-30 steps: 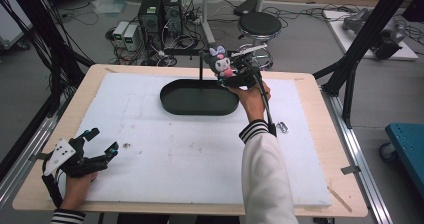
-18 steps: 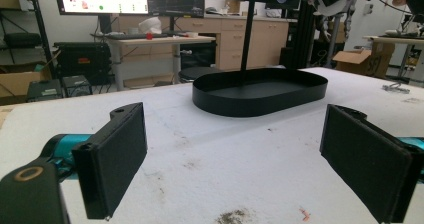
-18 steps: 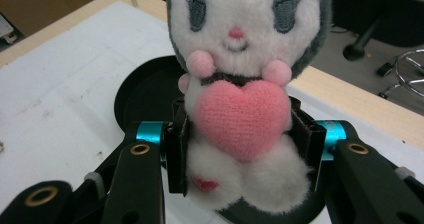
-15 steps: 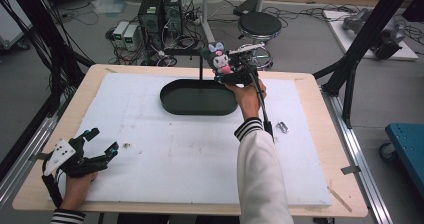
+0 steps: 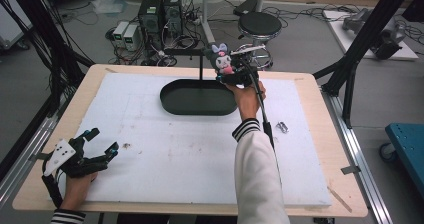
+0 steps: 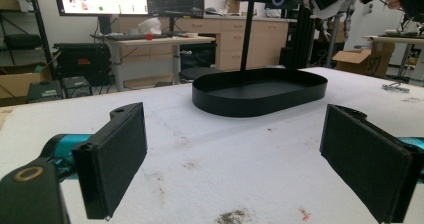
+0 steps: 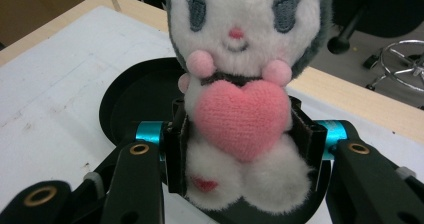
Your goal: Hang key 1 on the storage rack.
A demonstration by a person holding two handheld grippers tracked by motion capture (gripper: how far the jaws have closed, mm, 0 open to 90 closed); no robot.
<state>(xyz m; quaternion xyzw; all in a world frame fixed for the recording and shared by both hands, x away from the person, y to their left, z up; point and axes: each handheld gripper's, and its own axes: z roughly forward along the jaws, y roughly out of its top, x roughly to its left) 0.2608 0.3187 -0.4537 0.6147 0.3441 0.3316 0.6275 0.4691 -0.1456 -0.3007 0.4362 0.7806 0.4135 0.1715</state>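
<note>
- Plush toy (image 7: 240, 104): white-faced doll with grey ears, pink nose, pink paws and a pink heart on its chest. In the right gripper view it sits upright at frame centre, facing the camera; in the high view it appears in the upper middle (image 5: 221, 61), just above the far rim of the tray.
- Right gripper (image 5: 231, 73): clenched on the plush toy, its two black pads pressing the body from either side at heart level (the fur bulges out above and below the pads). Held by the person's right hand (image 5: 246, 95), a white sleeve with a striped cuff running down to the bottom edge of the high view.
- Left gripper (image 5: 102, 144): released, jaws spread wide with nothing between them; lower left of the high view, resting low over the white mat. Its own view shows the two pads at the far left and far right of the frame.
- Black oval tray (image 5: 199, 98): shallow, dark, upper centre of the high view on the mat; a thin black post (image 5: 201, 66) rises from its far side.
- White mat (image 5: 190, 154): covers most of the wooden table (image 5: 320, 114), marked with a few dark smudges.
- Small metal clip (image 5: 282, 127): lies on the mat at centre right, well apart from the tray.
</note>
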